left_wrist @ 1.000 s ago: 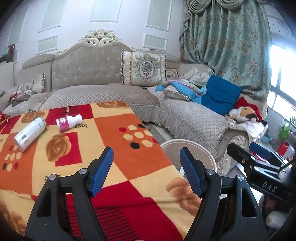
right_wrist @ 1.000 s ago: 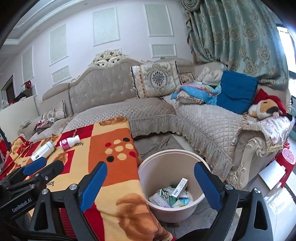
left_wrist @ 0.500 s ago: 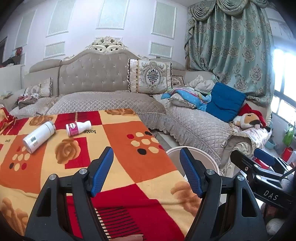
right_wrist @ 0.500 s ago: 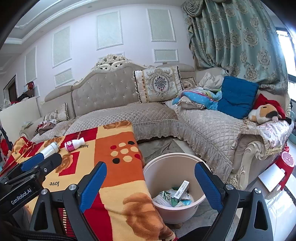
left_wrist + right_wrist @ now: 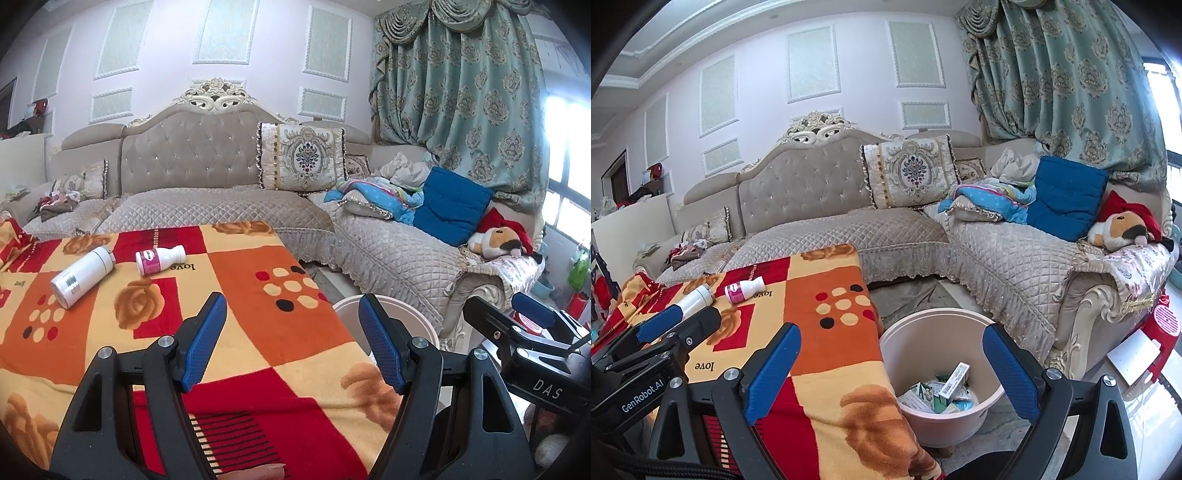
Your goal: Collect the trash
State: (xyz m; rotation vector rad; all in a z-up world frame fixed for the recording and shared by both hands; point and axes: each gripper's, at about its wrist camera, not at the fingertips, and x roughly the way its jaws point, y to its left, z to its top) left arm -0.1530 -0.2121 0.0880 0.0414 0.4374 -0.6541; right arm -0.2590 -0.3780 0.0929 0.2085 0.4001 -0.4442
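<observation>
Both blue-padded tools, the left tool (image 5: pixel 288 332) and the right tool (image 5: pixel 892 363), stand spread apart with nothing between them. A white cylindrical plastic bottle (image 5: pixel 81 276) and a small pink-labelled white bottle (image 5: pixel 159 259) lie near the far edge of the red-and-orange patterned blanket-covered worktop (image 5: pixel 258 325). Beside its right edge, on the floor, a pale pink plastic bucket (image 5: pixel 916 343) holds small cartons (image 5: pixel 942 393).

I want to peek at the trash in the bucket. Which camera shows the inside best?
The right wrist view. It looks down into the bucket, so the small boxes and packets at the bottom show. The left wrist view catches only part of the bucket's rim behind the left gripper, and nothing inside.
</observation>
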